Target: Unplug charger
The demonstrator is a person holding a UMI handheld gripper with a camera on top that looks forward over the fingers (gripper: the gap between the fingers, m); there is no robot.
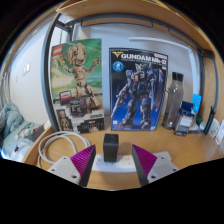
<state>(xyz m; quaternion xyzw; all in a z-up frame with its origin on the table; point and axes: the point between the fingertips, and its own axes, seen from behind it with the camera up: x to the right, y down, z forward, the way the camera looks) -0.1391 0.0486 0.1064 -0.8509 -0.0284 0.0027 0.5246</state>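
The desk [150, 140] fills the lower half of the gripper view, a pale wooden top running back to a wall. Two big posters lean against that wall: a tree-creature poster [76, 80] and, beside it, a robot poster [138, 88]. Next to the robot poster stands a tall clear bottle [176, 98], with a small dark box [188, 120] just beside it. On the other side a white cable [55, 143] loops across the wood toward some crumpled cloth [15, 140] at the desk's end.

The charger [111, 147], a small black block, sits upright in a white power strip [112, 163] that lies flat on the desk, just ahead of the fingers and on the line between them. The gripper [113, 160] is spread wide, its purple pads [78, 158] well apart either side of the charger and holding nothing; no pad touches the block yet.

The step in hand appears to be the approach before the grasp. To do it well, the gripper should probably advance until both pads flank the flat sides of the block, close firmly, then pull straight up along the prongs rather than at a slant. The strip looks light and loose, so it may lift along with the charger; a short, square pull would help.

Little blocks the way. The cable loop lies off to one side, clear of the fingers, and the posters and bottle stand well beyond the strip.
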